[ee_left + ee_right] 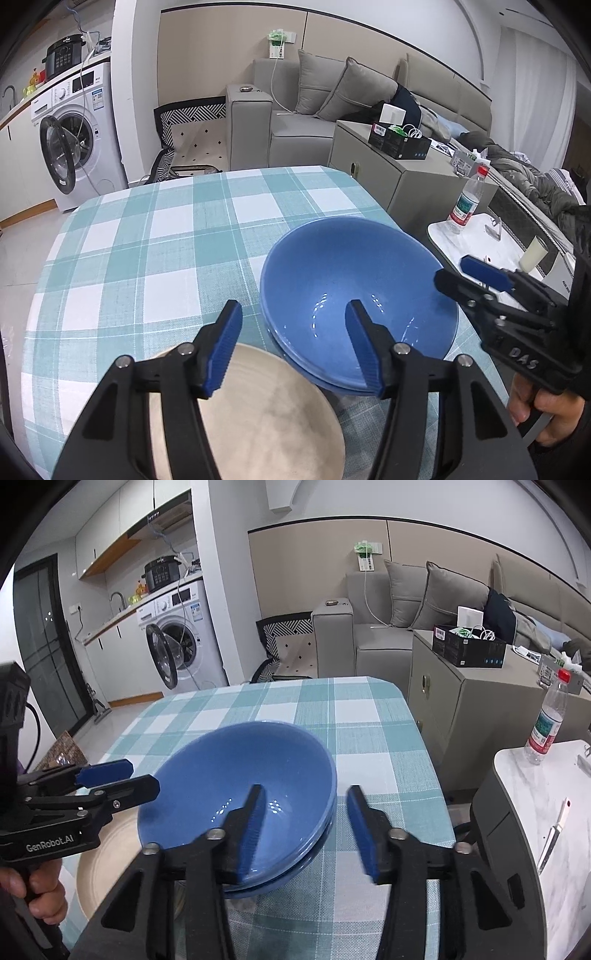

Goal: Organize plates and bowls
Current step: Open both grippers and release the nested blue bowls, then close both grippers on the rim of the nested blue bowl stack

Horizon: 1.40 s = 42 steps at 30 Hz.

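Note:
Two blue bowls (332, 266) (229, 768) sit nested on the checked tablecloth (147, 240) (369, 720). A beige plate (266, 417) (107, 853) lies just left of them, near the table's front edge. My left gripper (293, 306) is open astride the bowls' left rim, one finger inside the top bowl and one over the plate, pads clear of the rim. My right gripper (306, 788) is open astride the right rim in the same way. Each gripper also shows in the other's view: right gripper (452, 269), left gripper (144, 774).
Right of the table stands a white side table (480, 236) (535, 794) with a water bottle (467, 201) (546, 723) and a knife (554, 834). A grey cabinet (388, 170) sits behind it. A sofa (295, 129) and a washing machine (70, 129) lie beyond the table.

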Motion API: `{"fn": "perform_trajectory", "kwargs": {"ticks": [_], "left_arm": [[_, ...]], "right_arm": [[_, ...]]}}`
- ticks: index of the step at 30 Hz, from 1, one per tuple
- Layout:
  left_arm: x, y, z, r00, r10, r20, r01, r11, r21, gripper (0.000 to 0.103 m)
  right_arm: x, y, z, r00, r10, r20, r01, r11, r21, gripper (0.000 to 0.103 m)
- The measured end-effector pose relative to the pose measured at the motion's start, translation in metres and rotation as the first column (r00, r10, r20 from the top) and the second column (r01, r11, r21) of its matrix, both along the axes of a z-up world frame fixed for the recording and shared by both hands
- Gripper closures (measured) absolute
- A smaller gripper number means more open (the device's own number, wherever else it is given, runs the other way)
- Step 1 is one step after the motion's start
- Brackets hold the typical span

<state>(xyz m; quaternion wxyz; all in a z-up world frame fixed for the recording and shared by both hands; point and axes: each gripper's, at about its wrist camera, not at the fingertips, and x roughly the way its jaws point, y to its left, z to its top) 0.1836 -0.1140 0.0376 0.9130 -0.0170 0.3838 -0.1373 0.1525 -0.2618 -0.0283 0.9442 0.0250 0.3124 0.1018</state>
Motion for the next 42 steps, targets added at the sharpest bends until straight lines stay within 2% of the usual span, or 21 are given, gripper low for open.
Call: {"fn": "perform_trajectory", "kwargs": {"ticks": [3, 8, 11, 12, 14, 20, 27, 38, 42], "left_arm": [[0.000, 0.001, 0.000, 1.000, 0.006, 0.000, -0.006, 1.000, 0.009, 0.037], [-0.001, 0.000, 0.001, 1.000, 0.002, 0.007, -0.003, 1.000, 0.020, 0.026], [0.001, 0.000, 0.002, 1.000, 0.000, 0.010, 0.000, 1.000, 0.026, 0.024], [0.001, 0.000, 0.002, 1.000, -0.001, 0.010, 0.001, 1.000, 0.024, 0.023], [0.002, 0.001, 0.001, 1.000, 0.000, 0.008, 0.000, 1.000, 0.019, 0.008], [0.010, 0.002, -0.006, 1.000, -0.007, -0.023, 0.007, 1.000, -0.011, 0.000], [0.020, 0.002, -0.019, 0.997, -0.004, -0.072, 0.002, 0.999, -0.035, 0.000], [0.028, 0.001, -0.028, 0.996, 0.017, -0.088, -0.020, 0.999, -0.037, 0.000], [0.032, 0.003, -0.032, 0.995, 0.031, -0.099, -0.035, 0.998, -0.045, 0.000]], "right_arm": [[-0.001, -0.005, 0.002, 1.000, 0.011, 0.003, -0.011, 1.000, 0.001, 0.030], [-0.001, -0.011, 0.003, 1.000, -0.005, 0.007, 0.005, 1.000, 0.000, 0.019], [-0.001, -0.012, 0.003, 1.000, -0.002, 0.000, 0.002, 1.000, 0.008, 0.014], [-0.001, -0.012, 0.003, 1.000, -0.001, -0.001, 0.001, 1.000, 0.007, 0.009], [-0.001, -0.012, 0.003, 1.000, 0.001, -0.001, -0.001, 1.000, 0.009, 0.003], [0.003, -0.011, -0.004, 1.000, 0.000, -0.025, 0.000, 1.000, 0.001, 0.002], [0.012, -0.016, -0.018, 0.998, 0.000, -0.069, 0.003, 0.999, 0.046, 0.002], [0.022, -0.021, -0.033, 0.993, -0.019, -0.120, 0.026, 0.998, 0.060, 0.002], [0.026, -0.023, -0.039, 0.990, -0.004, -0.143, 0.019, 0.994, 0.104, 0.002]]}}
